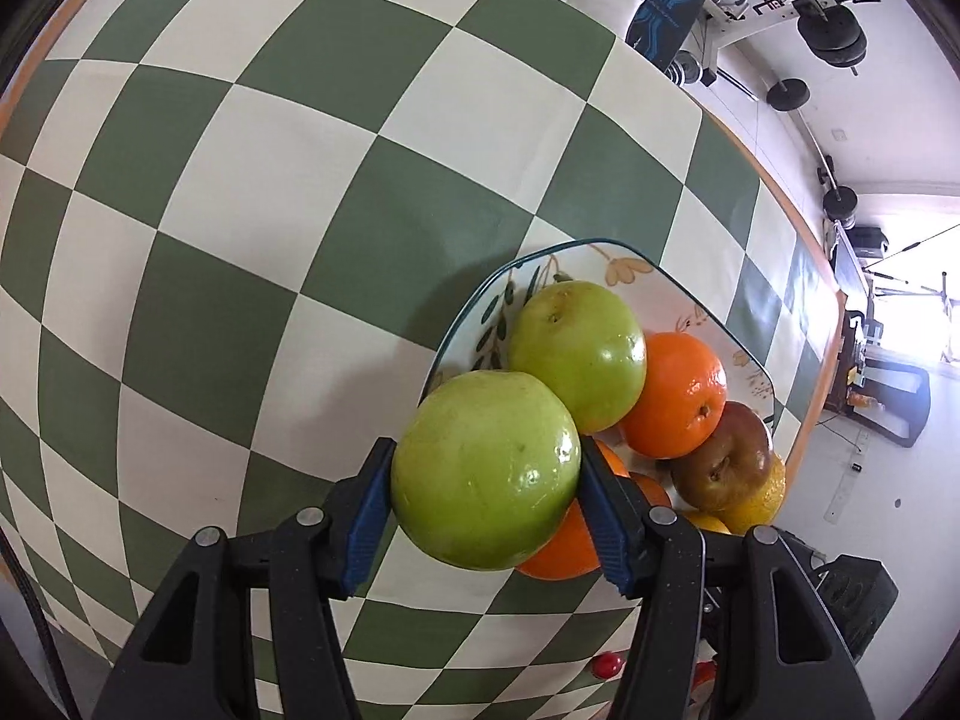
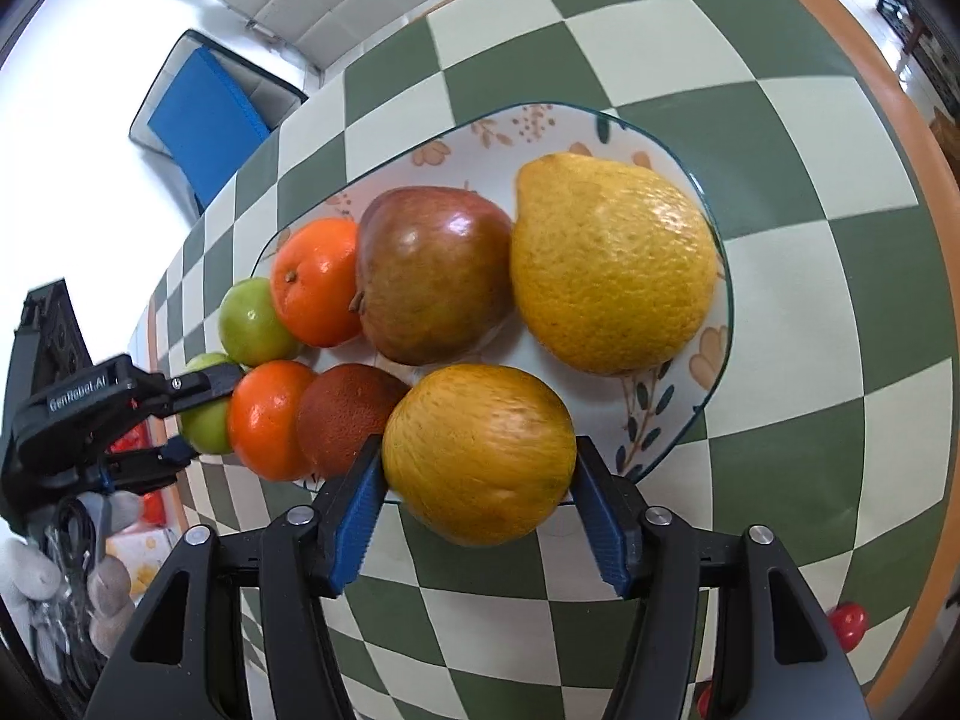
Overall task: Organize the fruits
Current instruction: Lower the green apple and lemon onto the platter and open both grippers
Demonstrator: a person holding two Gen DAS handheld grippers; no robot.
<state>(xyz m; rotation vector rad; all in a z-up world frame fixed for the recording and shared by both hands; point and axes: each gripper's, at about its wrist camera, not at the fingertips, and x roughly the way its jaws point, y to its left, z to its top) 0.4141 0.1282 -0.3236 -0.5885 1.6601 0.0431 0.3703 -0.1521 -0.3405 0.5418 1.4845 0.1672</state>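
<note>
White lettering reading "GenRobot.AI" is showing on the black body of the left gripper (image 2: 180,420) as seen from the right wrist camera; no other writing is readable. The left gripper (image 1: 486,474) is clamping a green apple (image 1: 486,468) between its blue-padded fingers (image 1: 366,516), the jaws spread wide to the fruit's full width, and is holding it at the near edge of the floral plate (image 1: 630,267), just beside a second green apple (image 1: 576,354) and an orange (image 1: 675,393). The right gripper (image 2: 477,468) is clamping a yellow-orange citrus (image 2: 480,453), its jaws likewise pressing both sides of the fruit, at the near rim of the same plate (image 2: 717,324). On the plate, a large yellow pear-shaped citrus (image 2: 612,264), a red-brown pear (image 2: 432,276), a brown round fruit (image 2: 345,414) and two oranges (image 2: 315,282) are lying close together, touching. The plate is sitting on a green-and-cream checked tablecloth (image 2: 780,138), and a small red item (image 2: 847,624) is lying beyond the table's edge
</note>
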